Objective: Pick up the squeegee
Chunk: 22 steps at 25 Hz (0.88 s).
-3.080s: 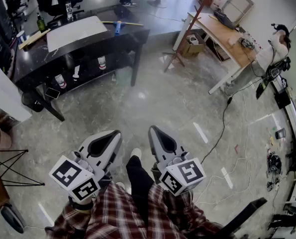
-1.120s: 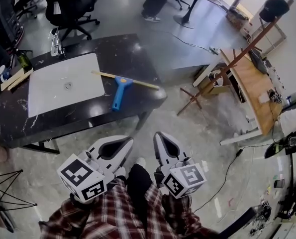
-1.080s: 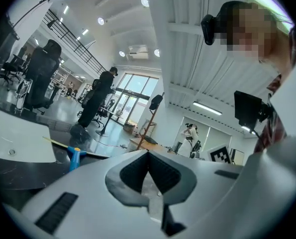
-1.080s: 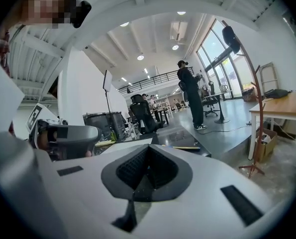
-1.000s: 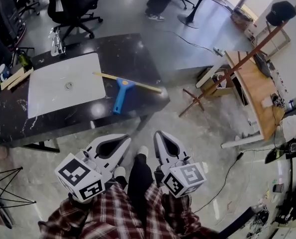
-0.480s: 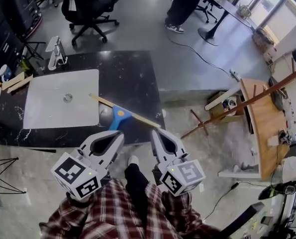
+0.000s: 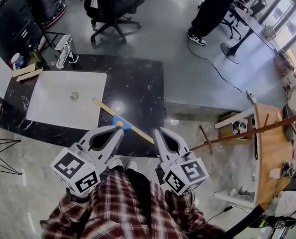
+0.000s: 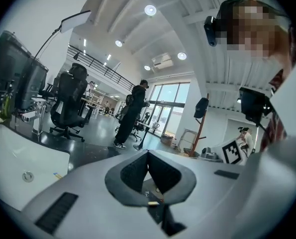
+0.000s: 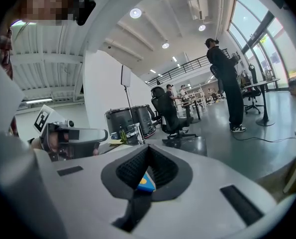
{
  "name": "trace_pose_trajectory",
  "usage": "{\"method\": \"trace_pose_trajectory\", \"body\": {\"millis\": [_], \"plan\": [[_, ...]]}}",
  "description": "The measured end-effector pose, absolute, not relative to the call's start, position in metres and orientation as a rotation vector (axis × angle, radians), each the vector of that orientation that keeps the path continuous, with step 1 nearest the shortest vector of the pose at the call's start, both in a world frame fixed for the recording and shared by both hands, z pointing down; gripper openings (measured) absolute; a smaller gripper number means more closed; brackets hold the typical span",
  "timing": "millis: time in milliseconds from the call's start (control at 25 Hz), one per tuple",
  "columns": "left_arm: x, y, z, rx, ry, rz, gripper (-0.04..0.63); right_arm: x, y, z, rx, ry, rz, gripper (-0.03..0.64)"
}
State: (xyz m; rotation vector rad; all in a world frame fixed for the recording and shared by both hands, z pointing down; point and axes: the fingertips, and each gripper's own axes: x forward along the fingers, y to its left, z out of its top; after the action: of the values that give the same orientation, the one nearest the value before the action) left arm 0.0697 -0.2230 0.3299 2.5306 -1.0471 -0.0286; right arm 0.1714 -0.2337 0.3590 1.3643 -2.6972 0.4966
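The squeegee [image 7: 109,110], with a long pale-yellow blade and a blue handle, lies slantwise on the black marble counter [image 7: 138,83] near its front edge, right of the white sink [image 7: 63,101]. My left gripper [image 7: 120,127] is shut and empty; its tip covers the end of the blue handle in the head view. My right gripper [image 7: 156,130] is also shut and empty, just right of the blade's near end. In the right gripper view the blue handle [image 9: 147,183] shows through the window behind the closed tips [image 9: 148,147]. The left gripper view shows closed tips [image 8: 148,152] and the sink [image 8: 23,163].
A faucet [image 7: 65,49], a cup [image 7: 17,61] and wooden strips [image 7: 28,72] sit at the counter's far left. Behind it are a black office chair [image 7: 108,4] and a standing person [image 7: 215,9]. A wooden stand [image 7: 252,131], box [image 7: 235,126] and desk [image 7: 272,148] lie right.
I have walked up to the counter. Both grippers, shut throughout, moved forward from over the floor to the counter's front edge beside the squeegee.
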Motion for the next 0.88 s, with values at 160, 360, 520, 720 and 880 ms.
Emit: {"method": "trace_pose_trajectory", "body": {"millis": [160, 360, 520, 720, 880], "plan": [[0.069, -0.235, 0.330, 2.542, -1.073, -0.003, 0.009, 0.172, -0.248, 0.354, 1.345, -2.715, 0.481, 0.011], [0.068, -0.247, 0.319, 2.562, -1.087, -0.037, 0.011, 0.169, -0.258, 0.352, 1.323, -2.724, 0.483, 0.011], [0.060, -0.256, 0.311, 2.567, -1.120, -0.086, 0.012, 0.161, -0.262, 0.350, 1.300, -2.729, 0.480, 0.011], [0.055, -0.261, 0.306, 2.562, -1.090, -0.093, 0.108, 0.153, -0.267, 0.344, 1.293, -2.742, 0.452, 0.011], [0.054, -0.265, 0.313, 2.567, -1.083, 0.010, 0.217, 0.146, -0.269, 0.338, 1.284, -2.758, 0.419, 0.011]]}}
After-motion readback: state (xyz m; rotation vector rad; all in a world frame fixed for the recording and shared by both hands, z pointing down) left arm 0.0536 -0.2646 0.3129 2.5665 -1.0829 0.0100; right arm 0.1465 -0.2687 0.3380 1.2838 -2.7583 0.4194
